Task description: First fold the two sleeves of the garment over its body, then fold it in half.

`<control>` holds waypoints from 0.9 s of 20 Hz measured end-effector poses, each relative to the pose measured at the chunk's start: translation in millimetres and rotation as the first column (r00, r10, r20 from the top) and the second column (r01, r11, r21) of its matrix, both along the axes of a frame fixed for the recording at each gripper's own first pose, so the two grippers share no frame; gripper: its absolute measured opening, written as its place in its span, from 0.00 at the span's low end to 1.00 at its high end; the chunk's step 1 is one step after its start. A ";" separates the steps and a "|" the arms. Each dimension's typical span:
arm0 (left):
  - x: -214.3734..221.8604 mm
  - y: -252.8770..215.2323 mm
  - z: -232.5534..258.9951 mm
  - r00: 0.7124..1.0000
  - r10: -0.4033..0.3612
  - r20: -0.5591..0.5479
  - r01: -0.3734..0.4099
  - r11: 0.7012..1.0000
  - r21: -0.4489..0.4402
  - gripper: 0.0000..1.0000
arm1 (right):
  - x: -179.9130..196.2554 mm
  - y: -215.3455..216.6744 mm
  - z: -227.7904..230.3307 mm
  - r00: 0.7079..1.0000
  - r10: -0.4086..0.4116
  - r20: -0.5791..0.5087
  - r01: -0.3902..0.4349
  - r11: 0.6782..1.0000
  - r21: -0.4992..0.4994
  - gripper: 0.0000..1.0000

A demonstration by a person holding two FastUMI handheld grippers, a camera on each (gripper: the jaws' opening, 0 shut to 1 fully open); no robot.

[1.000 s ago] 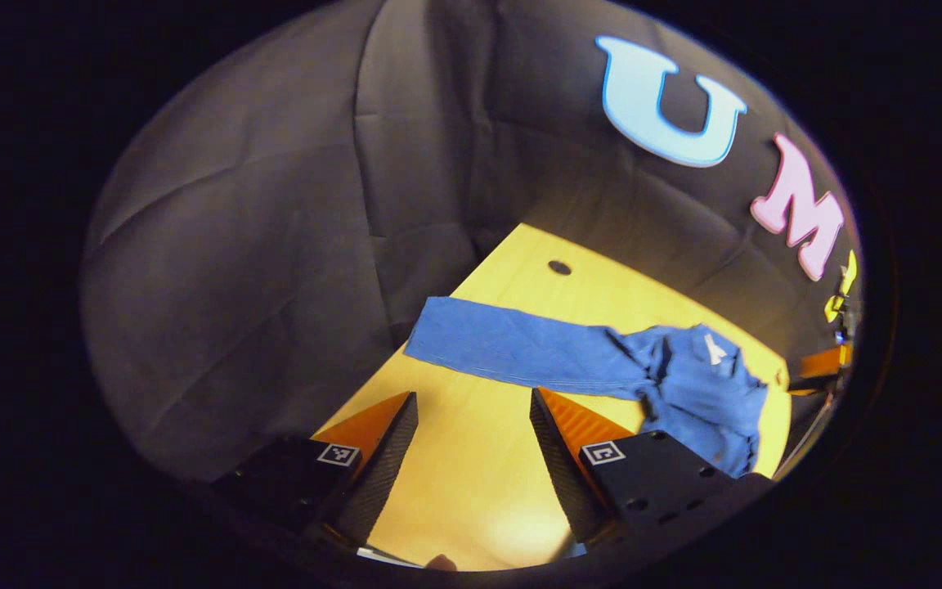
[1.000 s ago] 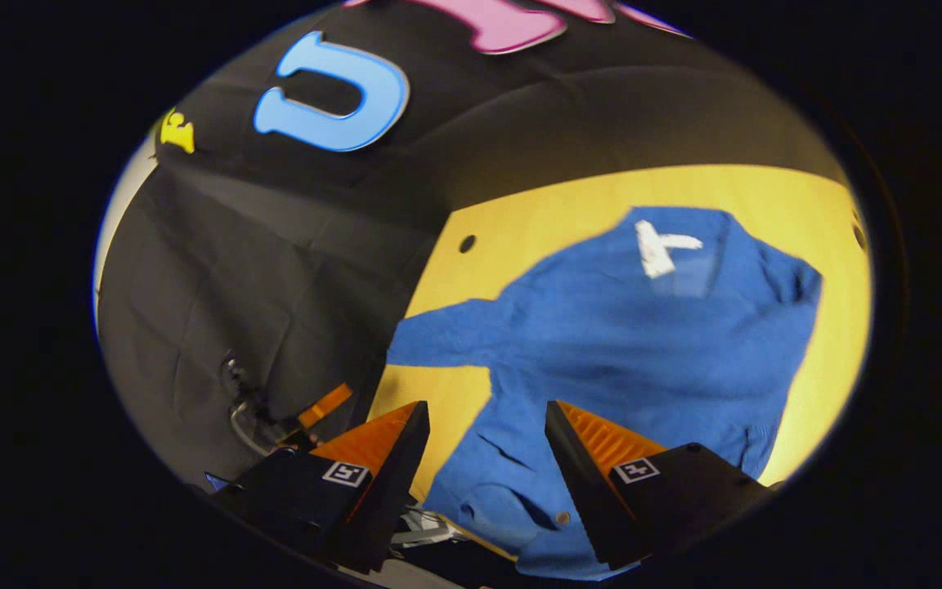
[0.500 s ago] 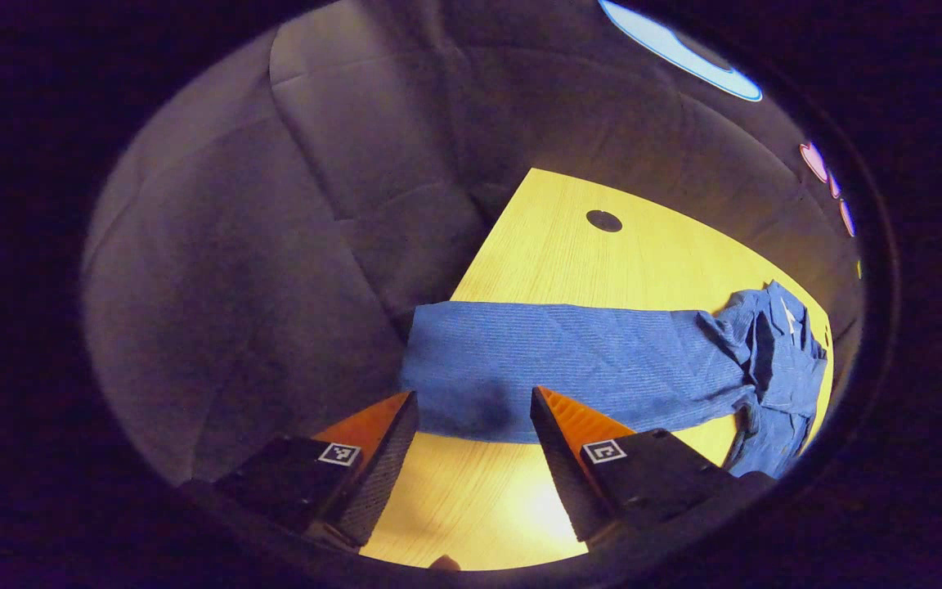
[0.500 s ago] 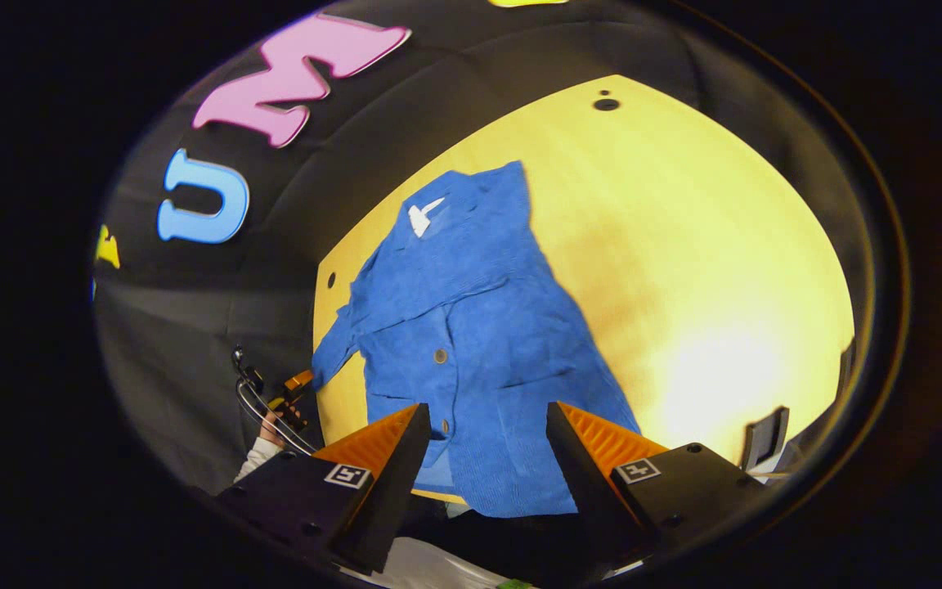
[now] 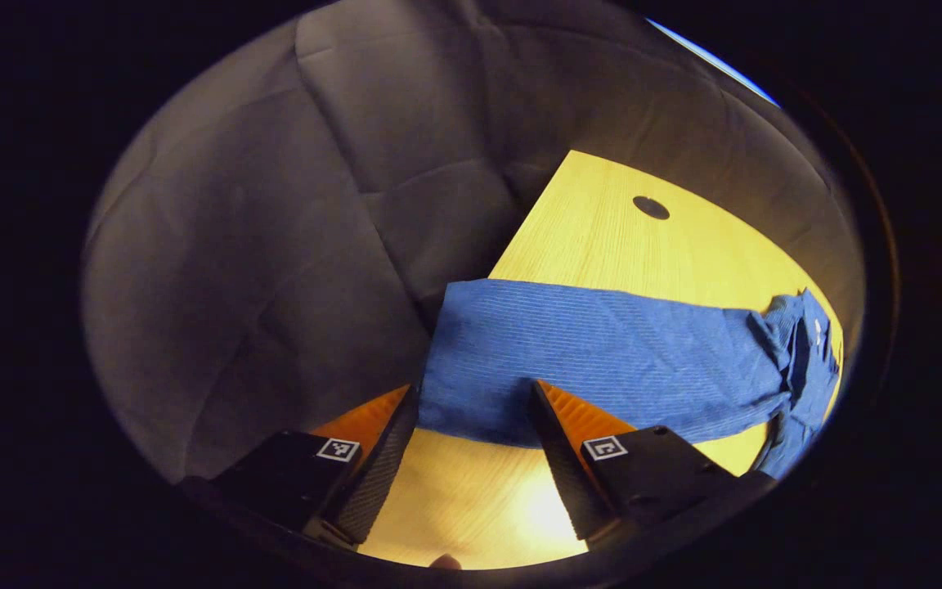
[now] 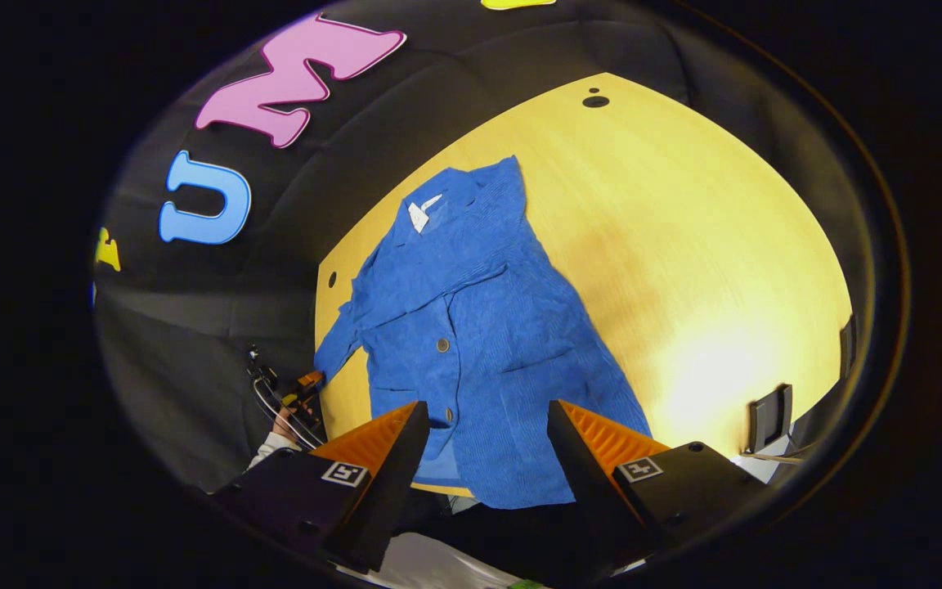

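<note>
One desk [image 6: 684, 245] carries one blue garment [image 6: 479, 327], lying from the 12 o'clock collar down to the hem at the 6 o'clock desk edge, with one sleeve [image 5: 602, 352] stretched out flat toward 9 o'clock. Over the last second the left claw [image 5: 471, 401], jaws apart and gripping nothing, has closed in until the cuff lies between its fingertips, so the first sleeve fold looks about to start. The right claw [image 6: 487, 413], also open and empty, has backed off above the hem.

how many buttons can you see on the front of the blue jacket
2: one button mid-chest on the blue jacket, another lower on the same edge, just beside the right gripper's finger. More may be hidden under folds or the fingers.
</note>
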State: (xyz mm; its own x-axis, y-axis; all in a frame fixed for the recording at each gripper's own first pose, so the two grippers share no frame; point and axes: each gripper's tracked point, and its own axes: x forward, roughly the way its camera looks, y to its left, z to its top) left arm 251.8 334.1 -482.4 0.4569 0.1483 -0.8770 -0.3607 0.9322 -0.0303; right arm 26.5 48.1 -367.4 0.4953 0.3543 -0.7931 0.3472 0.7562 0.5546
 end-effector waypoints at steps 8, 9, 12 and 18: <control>10.8 -21.8 -0.2 0.997 -0.018 0.078 0.020 1.000 -0.022 0.29 | 3.5 6.8 -0.2 1.000 0.013 -0.011 -0.013 1.000 0.014 0.94; 13.1 -21.9 -1.5 0.996 -0.014 0.088 0.016 1.000 -0.022 0.11 | 0.8 5.5 -0.2 1.000 0.010 -0.013 -0.010 1.000 0.011 0.94; 10.8 -21.2 2.9 0.997 0.001 0.080 0.002 0.999 -0.039 0.00 | -7.5 -1.5 -0.8 1.000 0.001 -0.015 -0.001 1.000 0.004 0.94; 22.9 -30.9 51.5 0.972 0.021 0.234 0.010 0.991 -0.131 0.00 | -18.4 -19.3 -7.3 0.999 -0.033 -0.018 0.033 0.999 0.012 0.94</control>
